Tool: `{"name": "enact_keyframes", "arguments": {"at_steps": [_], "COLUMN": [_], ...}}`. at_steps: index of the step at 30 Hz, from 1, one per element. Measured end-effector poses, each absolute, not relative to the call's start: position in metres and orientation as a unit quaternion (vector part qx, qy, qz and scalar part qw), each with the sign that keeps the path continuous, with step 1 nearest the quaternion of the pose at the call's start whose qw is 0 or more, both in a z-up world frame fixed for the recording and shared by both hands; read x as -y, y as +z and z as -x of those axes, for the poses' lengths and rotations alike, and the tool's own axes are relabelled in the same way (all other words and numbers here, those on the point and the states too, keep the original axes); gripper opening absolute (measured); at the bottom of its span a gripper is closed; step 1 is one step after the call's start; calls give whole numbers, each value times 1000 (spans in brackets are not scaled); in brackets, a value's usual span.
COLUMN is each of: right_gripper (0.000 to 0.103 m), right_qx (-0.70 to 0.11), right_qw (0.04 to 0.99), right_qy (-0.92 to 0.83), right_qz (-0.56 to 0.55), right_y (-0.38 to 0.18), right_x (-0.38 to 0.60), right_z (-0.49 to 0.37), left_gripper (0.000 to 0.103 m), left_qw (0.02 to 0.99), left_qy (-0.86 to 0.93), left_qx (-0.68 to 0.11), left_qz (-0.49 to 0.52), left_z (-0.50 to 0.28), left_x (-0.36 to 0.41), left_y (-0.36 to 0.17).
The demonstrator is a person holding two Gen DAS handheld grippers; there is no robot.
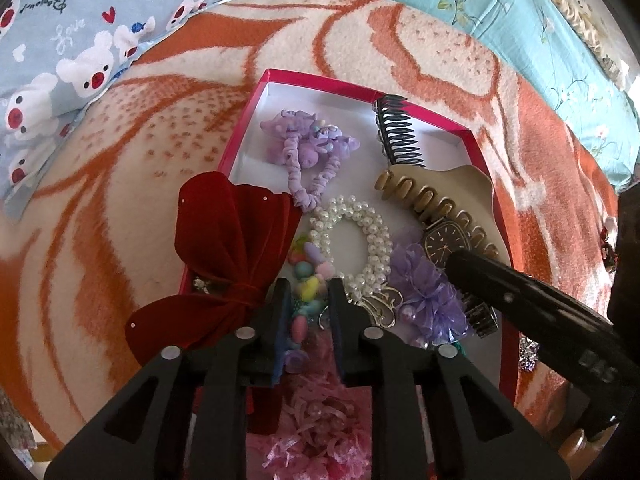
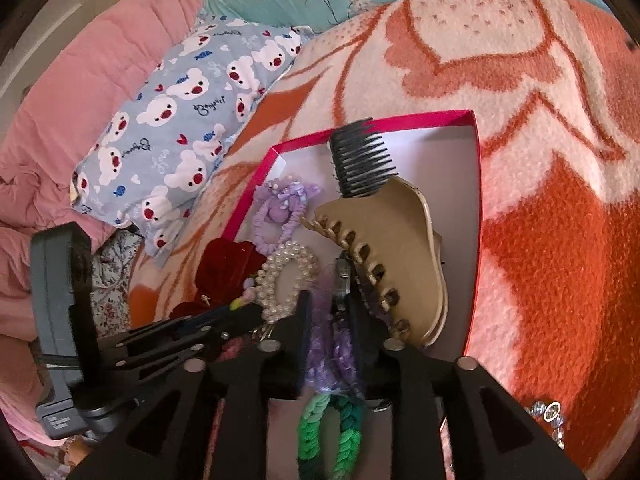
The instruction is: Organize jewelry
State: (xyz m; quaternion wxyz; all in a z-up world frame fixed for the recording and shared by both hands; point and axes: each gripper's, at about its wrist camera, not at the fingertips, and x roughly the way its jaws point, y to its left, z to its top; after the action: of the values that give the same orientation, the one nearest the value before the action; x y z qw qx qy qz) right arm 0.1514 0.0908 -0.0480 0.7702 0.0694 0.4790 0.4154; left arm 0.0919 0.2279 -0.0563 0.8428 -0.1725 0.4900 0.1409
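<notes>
A pink-rimmed white box (image 1: 320, 78) on the blanket holds jewelry. My left gripper (image 1: 310, 292) stands open over its near end, with a colourful bead bracelet (image 1: 304, 300) lying loose between the fingers. A red velvet bow (image 1: 224, 240) drapes over the box's left wall. My right gripper (image 2: 330, 308) is open with a purple organza flower (image 2: 320, 340) between its fingers and a watch (image 1: 446, 240) just ahead. Also inside lie a pearl bracelet (image 1: 376, 232), a beige claw clip (image 2: 400, 240), a black comb (image 2: 360, 160) and a lilac scrunchie (image 1: 308, 144).
A green braided band (image 2: 340, 432) lies under the right gripper, and pink ribbon pieces (image 1: 316, 420) under the left. A rhinestone piece (image 2: 548, 412) rests on the orange blanket (image 2: 540, 240) right of the box. A bear-print pillow (image 2: 180, 120) lies at the far left.
</notes>
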Motion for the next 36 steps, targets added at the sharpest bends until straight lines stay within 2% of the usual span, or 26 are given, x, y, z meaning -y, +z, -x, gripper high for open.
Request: {"name": "enact_keyframes", "arguments": {"at_steps": [1,2,5,9,14,24,28,36], "right_gripper": [36,37,39,43,46,66,71,80], "right_qx": [-477,-474,-469,-467,-461,-445,-445,-424], "right_qw": [771,773,776,779,782,791,790,811], "right_qy": [416,415,415,411,408,409,410,400], "right_qz": [-70,-70,-76,-84,-98,-98,-95,-52], "right_y": [-46,-44,-39,-34,-28,-14,-12,-2], "right_x": [-89,-88,-83,-73,-58,-31,-23,-8], "right_z": [-151,-150,-147,-145,-142,-121,-112,-87], "left_gripper": [25,32,44,48,61,72,83,84], "left_qw": [843,843,844,849,855,863,864,862], "left_qy": [140,137,129,133,143,167,176,194], "left_qx": [-490,-489,-487,-483,-476,-461,-458,-456], "left_qz": [173,177,185,167,148,123,112,105], "left_z": [-91,-90,-85,-79,-65,-27,-16,8], "left_x": [-227,-226,-223,-214,-206,-193,-187,-179], "left_y": [-56,-55,-52,-44,-34,-11,-3,6]}}
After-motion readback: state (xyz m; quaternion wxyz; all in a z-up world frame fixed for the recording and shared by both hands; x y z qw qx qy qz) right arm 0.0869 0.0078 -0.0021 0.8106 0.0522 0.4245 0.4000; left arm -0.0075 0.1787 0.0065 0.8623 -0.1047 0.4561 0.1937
